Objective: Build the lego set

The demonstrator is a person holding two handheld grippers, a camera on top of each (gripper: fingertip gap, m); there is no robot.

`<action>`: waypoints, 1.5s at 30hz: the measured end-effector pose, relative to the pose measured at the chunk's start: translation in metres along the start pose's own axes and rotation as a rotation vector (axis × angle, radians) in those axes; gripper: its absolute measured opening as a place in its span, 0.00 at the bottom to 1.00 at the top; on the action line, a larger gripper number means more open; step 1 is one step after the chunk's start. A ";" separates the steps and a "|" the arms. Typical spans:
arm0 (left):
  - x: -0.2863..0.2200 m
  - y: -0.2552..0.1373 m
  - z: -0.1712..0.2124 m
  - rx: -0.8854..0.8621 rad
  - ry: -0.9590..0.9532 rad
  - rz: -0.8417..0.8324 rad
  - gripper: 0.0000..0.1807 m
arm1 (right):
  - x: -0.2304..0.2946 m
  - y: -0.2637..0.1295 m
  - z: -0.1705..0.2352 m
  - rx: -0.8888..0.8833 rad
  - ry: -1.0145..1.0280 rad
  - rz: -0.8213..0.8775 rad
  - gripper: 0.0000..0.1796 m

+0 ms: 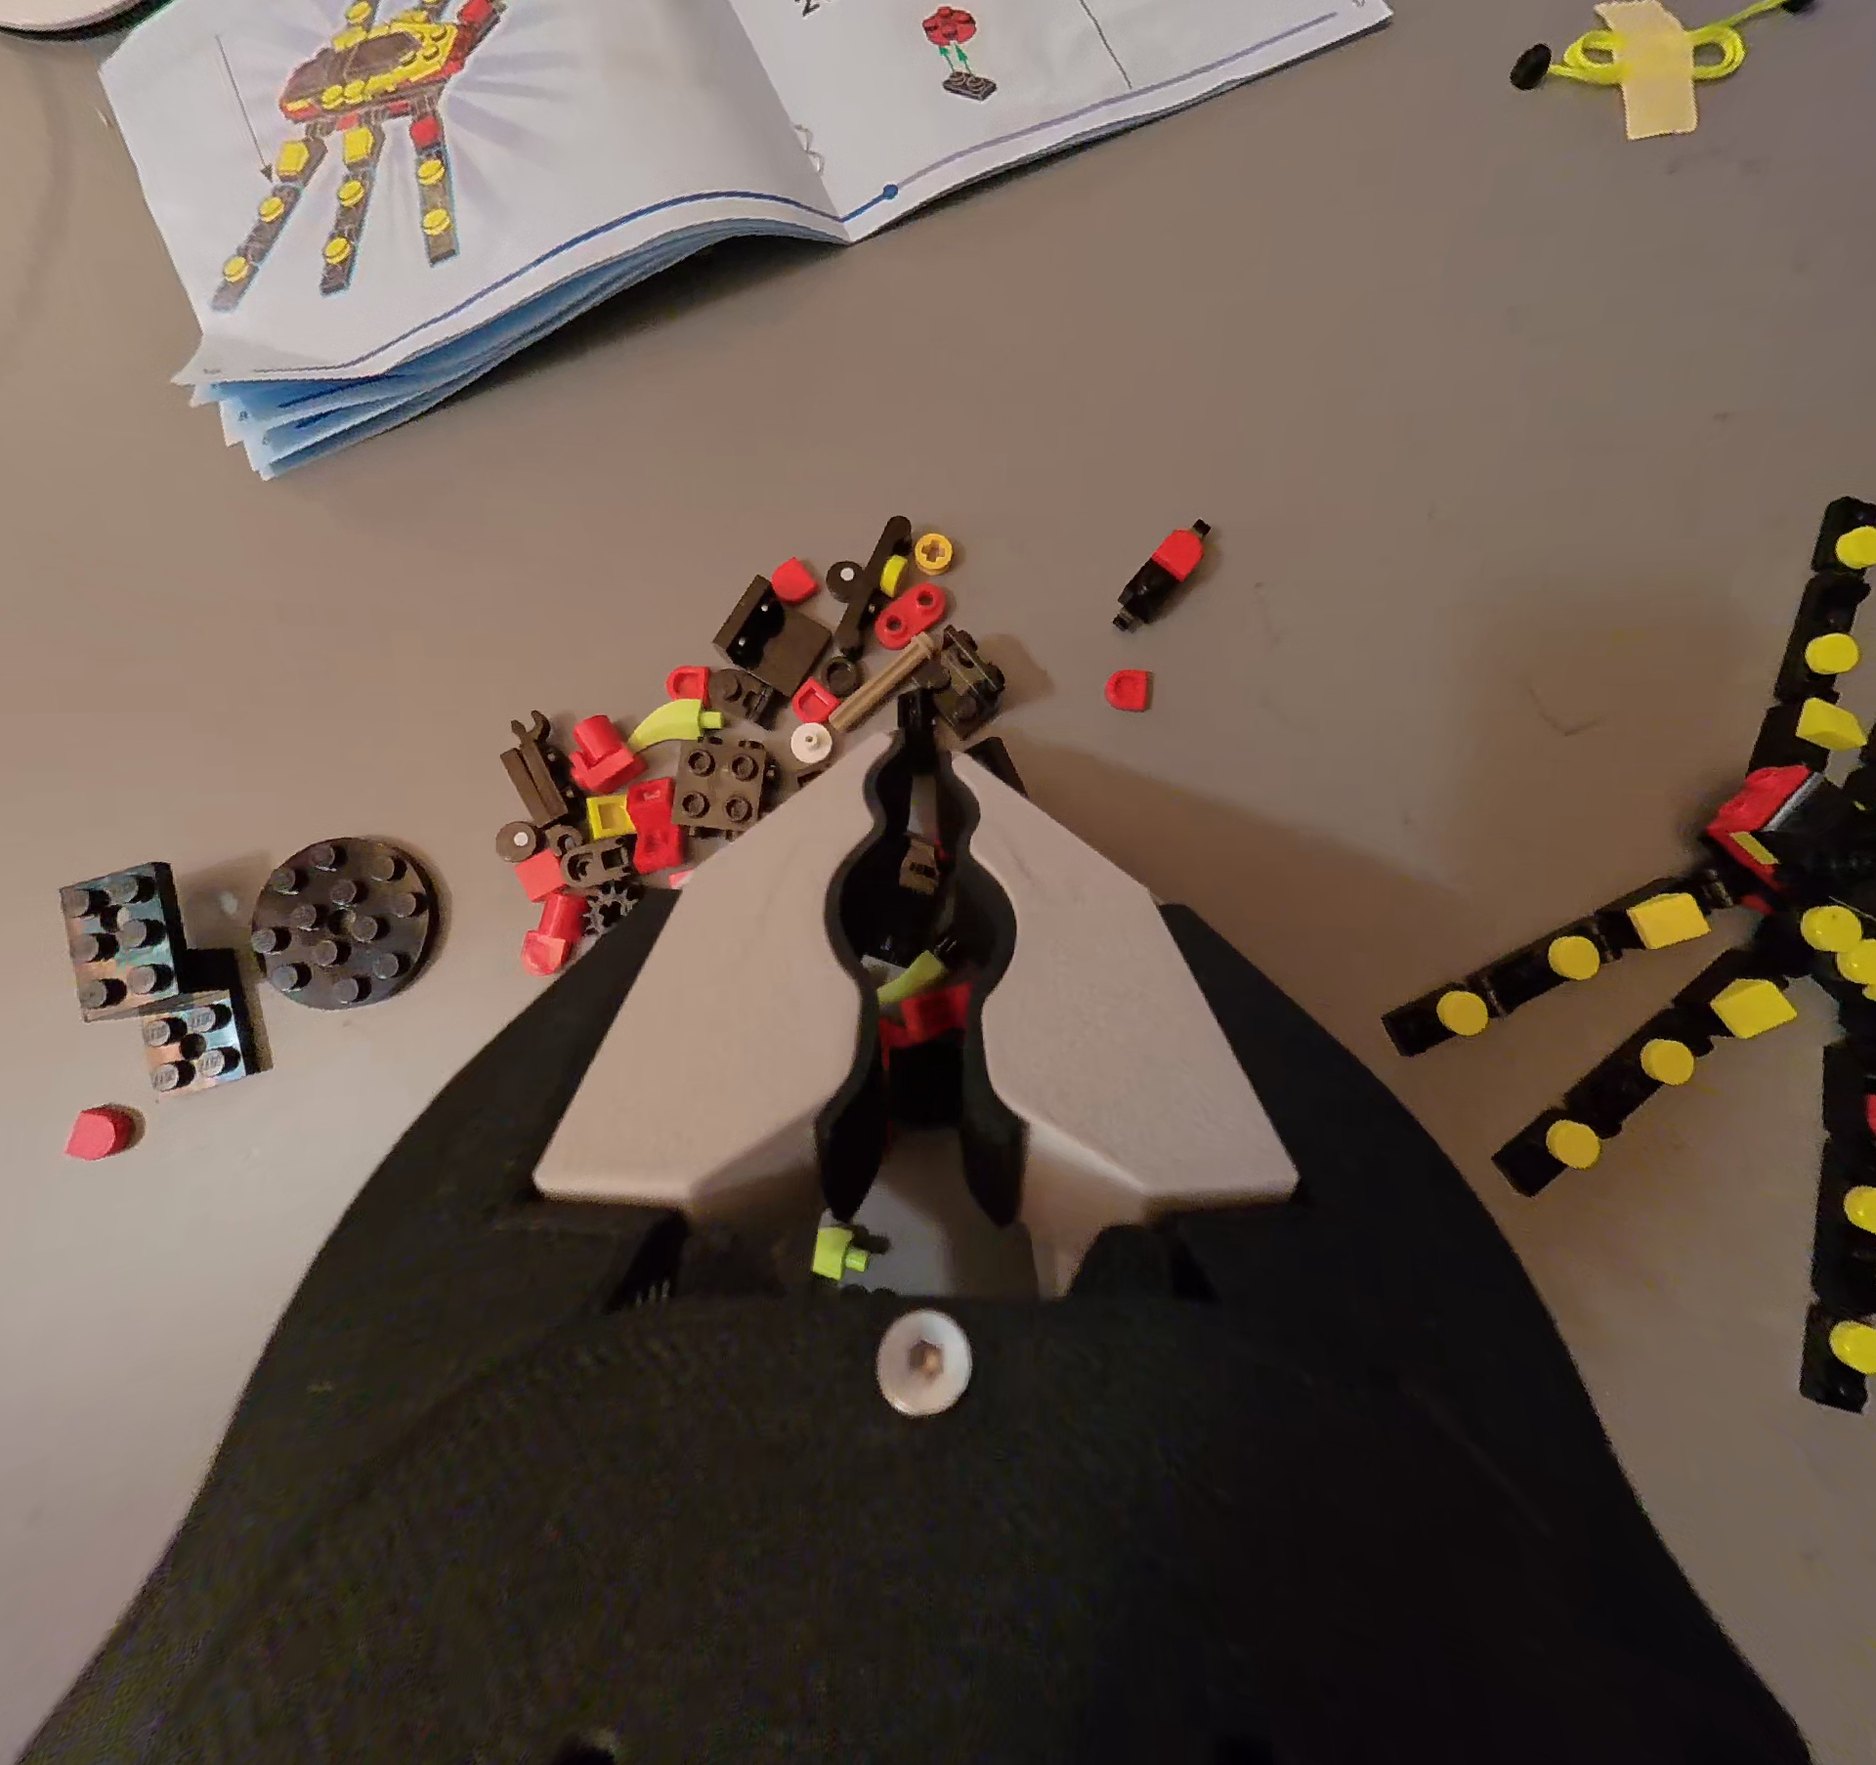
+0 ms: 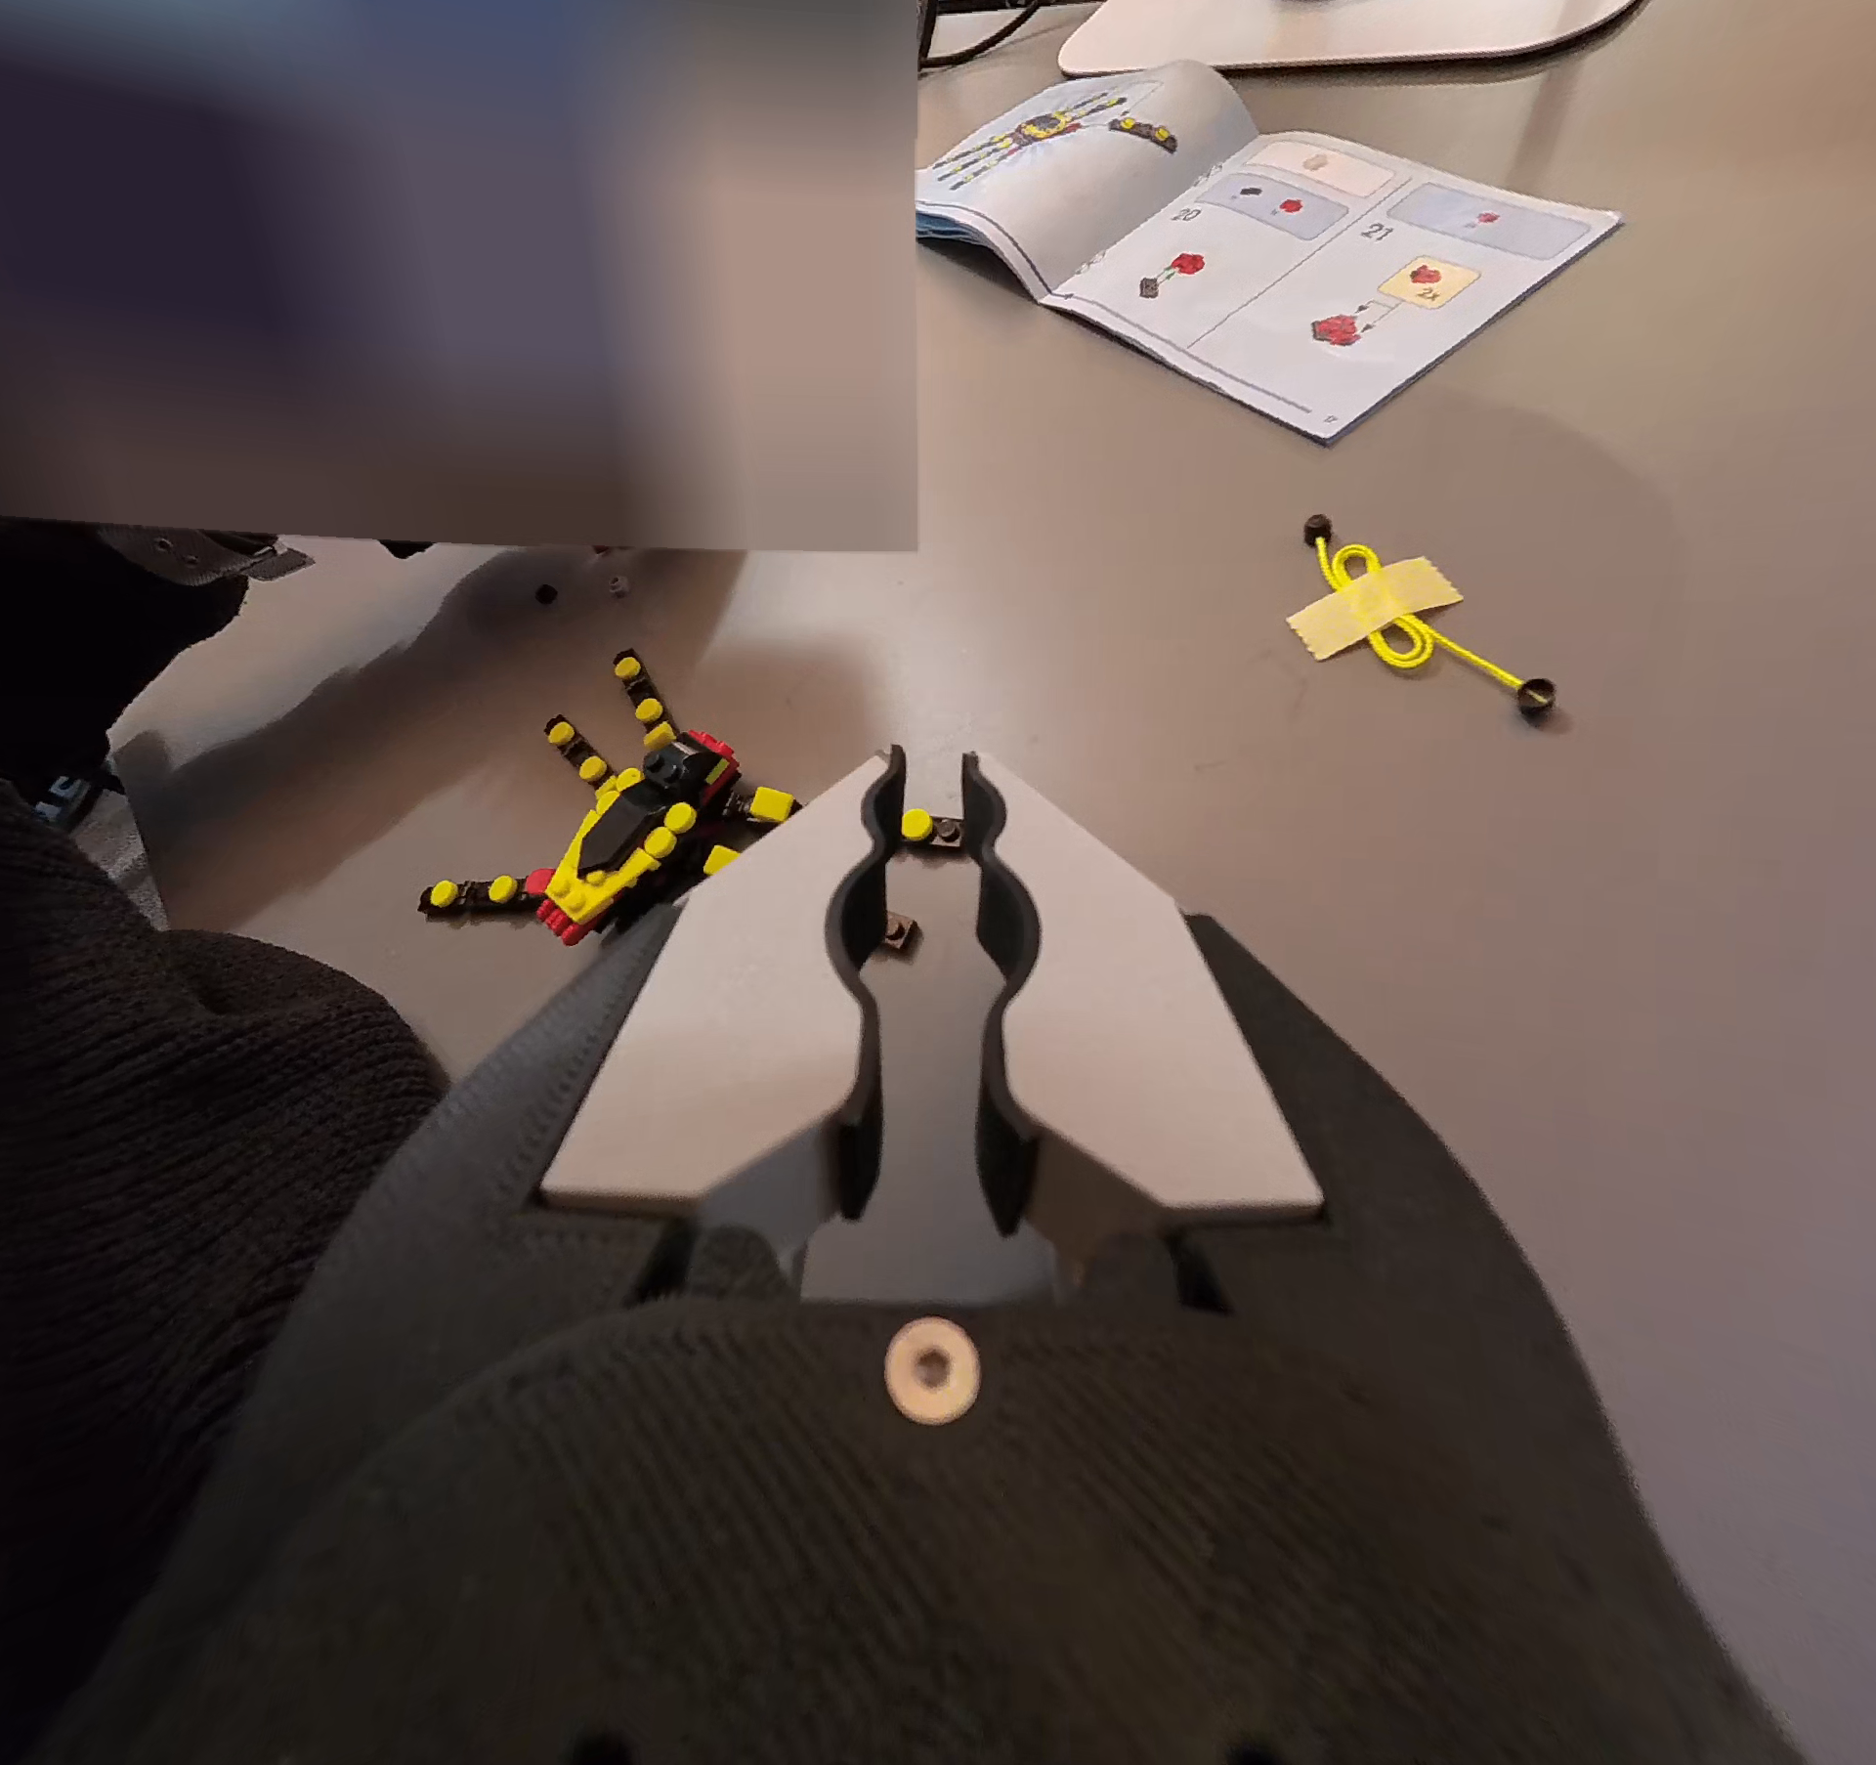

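My left gripper [image 1: 919, 747] hovers over a pile of loose red, black and yellow Lego pieces [image 1: 751, 721]. Its jaws are closed on a thin small black piece [image 1: 917, 713] that sticks out past the tips. The half-built spider model [image 1: 1766, 853], black with yellow studs and a red part, lies at the right edge. In the right wrist view the model [image 2: 650, 843] lies left of my right gripper [image 2: 929, 772], which is open and empty. One of the model's legs [image 2: 929, 828] shows between its fingers, lower down on the table.
The open instruction booklet [image 1: 609, 142] [image 2: 1269, 244] lies at the back. A yellow cord with tape [image 1: 1665, 51] [image 2: 1391, 615] lies far right. A black round plate [image 1: 345, 919], black bricks [image 1: 122, 934] and a red-black piece [image 1: 1162, 574] lie apart. A dark sleeve [image 2: 152, 1158] is at left. Left tips to right tips: about 20 centimeters. The black round plate [image 1: 345, 919] lies some 11 centimeters from my left tips, 30 centimeters from my right tips.
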State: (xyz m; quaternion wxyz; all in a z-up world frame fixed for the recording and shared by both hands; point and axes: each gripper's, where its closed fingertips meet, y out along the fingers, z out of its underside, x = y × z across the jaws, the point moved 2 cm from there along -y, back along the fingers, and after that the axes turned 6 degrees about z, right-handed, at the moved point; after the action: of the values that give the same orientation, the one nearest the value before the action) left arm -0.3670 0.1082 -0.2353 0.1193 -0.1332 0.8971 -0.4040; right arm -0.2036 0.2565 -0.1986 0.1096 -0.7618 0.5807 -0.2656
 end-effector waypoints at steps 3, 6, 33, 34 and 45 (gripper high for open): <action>0.001 -0.001 0.001 -0.009 -0.016 0.010 0.00 | 0.001 0.000 0.000 0.000 -0.008 0.003 0.05; 0.003 -0.005 -0.002 -0.055 -0.066 0.043 0.00 | 0.002 -0.001 -0.001 -0.001 -0.021 0.008 0.05; -0.154 -0.029 -0.013 -0.091 -0.507 0.957 0.00 | 0.086 0.016 0.001 -0.187 -1.561 0.149 0.10; -0.156 -0.030 -0.014 -0.094 -0.503 0.961 0.00 | 0.087 0.017 0.004 -0.174 -1.588 0.147 0.10; -0.155 -0.035 -0.019 -0.150 -0.457 0.940 0.10 | 0.070 0.016 0.000 -0.097 -1.535 0.222 0.04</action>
State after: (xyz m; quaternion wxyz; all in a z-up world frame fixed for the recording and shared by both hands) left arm -0.2232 0.1508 -0.1803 0.4704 0.1906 0.8376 -0.2020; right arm -0.2033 0.1858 -0.1870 0.4735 -0.6738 0.4260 0.3746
